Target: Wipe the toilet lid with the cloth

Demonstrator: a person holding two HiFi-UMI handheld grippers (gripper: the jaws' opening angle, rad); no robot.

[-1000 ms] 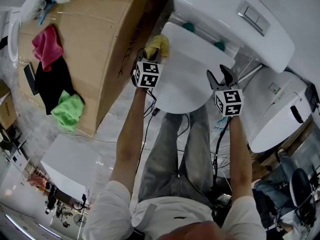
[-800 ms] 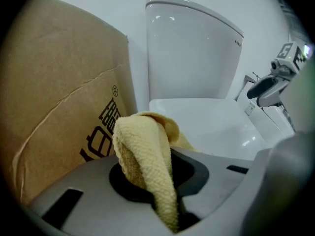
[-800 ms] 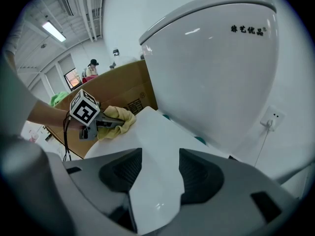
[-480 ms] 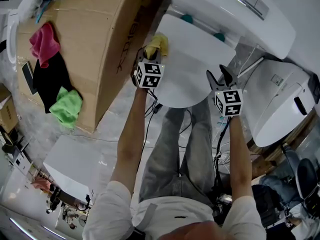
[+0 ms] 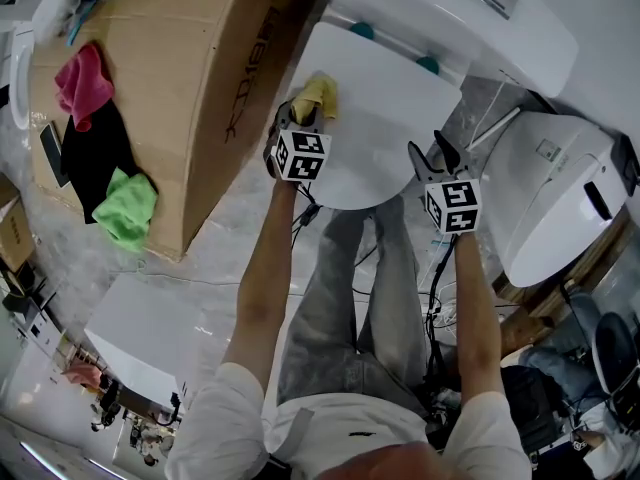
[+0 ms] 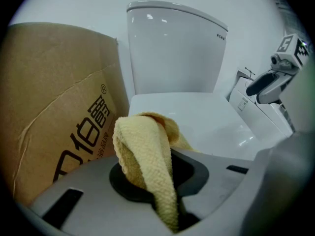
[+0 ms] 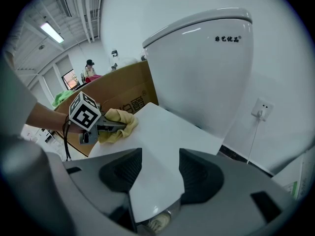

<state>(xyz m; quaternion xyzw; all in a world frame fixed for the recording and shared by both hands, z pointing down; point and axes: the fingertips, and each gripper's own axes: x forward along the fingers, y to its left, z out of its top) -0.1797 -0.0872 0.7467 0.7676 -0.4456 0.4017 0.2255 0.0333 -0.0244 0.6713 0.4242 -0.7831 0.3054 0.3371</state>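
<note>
The white toilet lid [image 5: 385,108] lies closed below the tank [image 5: 470,18]. My left gripper [image 5: 298,118] is shut on a yellow cloth [image 5: 316,95], which rests on the lid's left part. In the left gripper view the cloth [image 6: 147,151] fills the space between the jaws of the left gripper [image 6: 157,181], with the lid [image 6: 197,117] just beyond. My right gripper [image 5: 432,153] stands open at the lid's near right edge. In the right gripper view the lid [image 7: 162,136] runs between the spread jaws of the right gripper [image 7: 156,173], and the cloth [image 7: 120,123] shows at the far left.
A large cardboard box [image 5: 170,88] stands close on the toilet's left, with pink [image 5: 78,80], black [image 5: 85,158] and green [image 5: 125,208] cloths on it. A second white toilet [image 5: 560,198] stands at the right. Cables [image 5: 440,268] hang by the person's legs.
The left gripper has carried the yellow cloth from the lid's left edge further onto the lid. The right gripper has kept its place at the lid's near right edge.
</note>
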